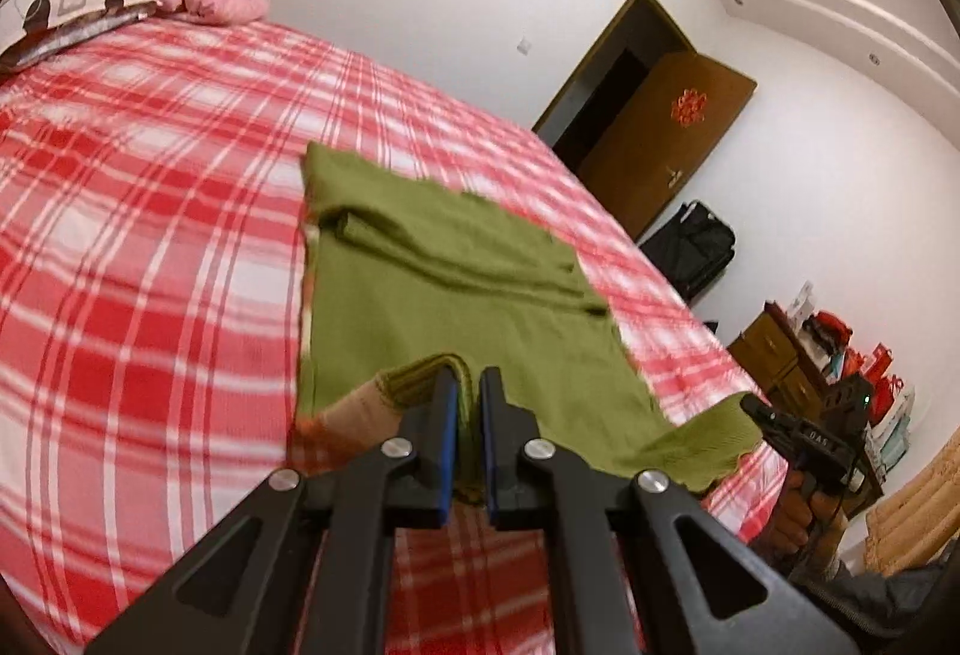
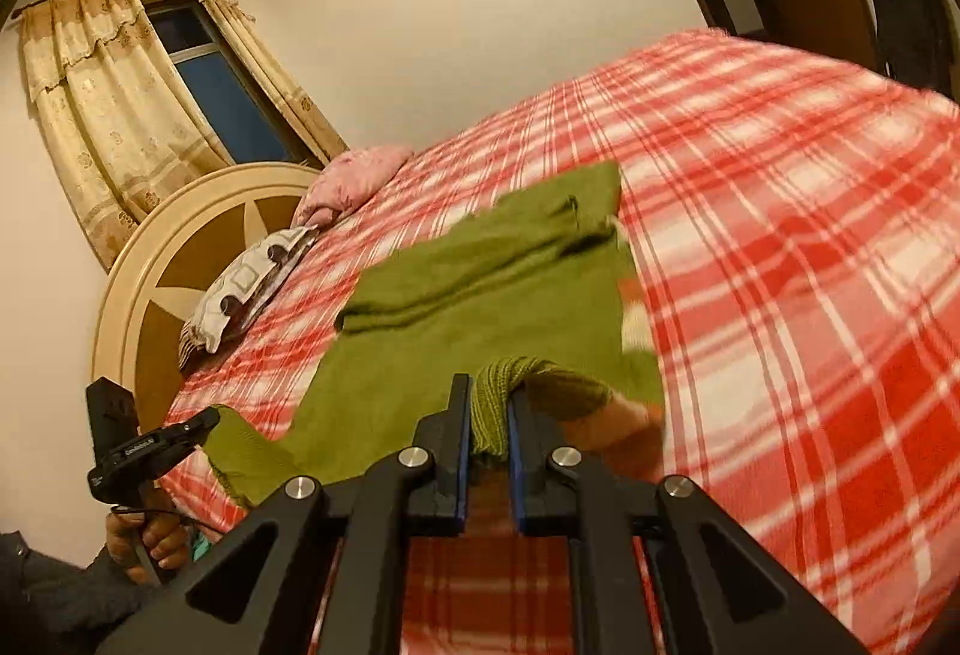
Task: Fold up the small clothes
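Your left claw (image 1: 468, 385) and right claw (image 2: 489, 403) are each clamped on a ribbed hem corner of the green top (image 1: 456, 283), whose body lies on the bed (image 1: 150, 235). It looks light, soft and stretchy; grip the hem corners evenly, or it'll sag.

Ahead of me the red-checked bed (image 1: 150, 235) lies open around the green garment (image 1: 456, 283); only the pillows (image 2: 258, 271) by the headboard (image 2: 174, 259) obstruct its far end.
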`<control>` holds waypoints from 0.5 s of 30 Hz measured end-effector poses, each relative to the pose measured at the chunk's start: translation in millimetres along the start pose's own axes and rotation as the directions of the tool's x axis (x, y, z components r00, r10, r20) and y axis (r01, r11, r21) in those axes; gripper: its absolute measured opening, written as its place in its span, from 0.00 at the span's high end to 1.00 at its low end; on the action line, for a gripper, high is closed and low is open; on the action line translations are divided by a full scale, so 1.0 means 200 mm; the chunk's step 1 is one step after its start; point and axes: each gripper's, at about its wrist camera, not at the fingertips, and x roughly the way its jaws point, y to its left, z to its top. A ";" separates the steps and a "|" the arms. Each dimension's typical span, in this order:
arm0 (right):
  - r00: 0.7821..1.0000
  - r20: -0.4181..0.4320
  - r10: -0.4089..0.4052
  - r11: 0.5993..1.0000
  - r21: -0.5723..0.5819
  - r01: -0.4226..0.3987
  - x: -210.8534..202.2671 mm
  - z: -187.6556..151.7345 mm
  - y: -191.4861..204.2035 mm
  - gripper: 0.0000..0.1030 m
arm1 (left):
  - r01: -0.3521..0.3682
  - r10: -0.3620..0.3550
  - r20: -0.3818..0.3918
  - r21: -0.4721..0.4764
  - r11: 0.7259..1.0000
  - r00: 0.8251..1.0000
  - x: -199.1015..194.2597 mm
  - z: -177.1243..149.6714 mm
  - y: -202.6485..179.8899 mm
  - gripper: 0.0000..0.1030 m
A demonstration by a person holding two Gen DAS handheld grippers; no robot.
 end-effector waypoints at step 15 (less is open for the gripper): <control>0.999 0.033 -0.040 0.999 -0.012 0.040 0.29 0.37 0.03 0.91 | 0.009 -0.008 0.043 -0.017 1.000 0.999 0.20 0.32 0.11 0.93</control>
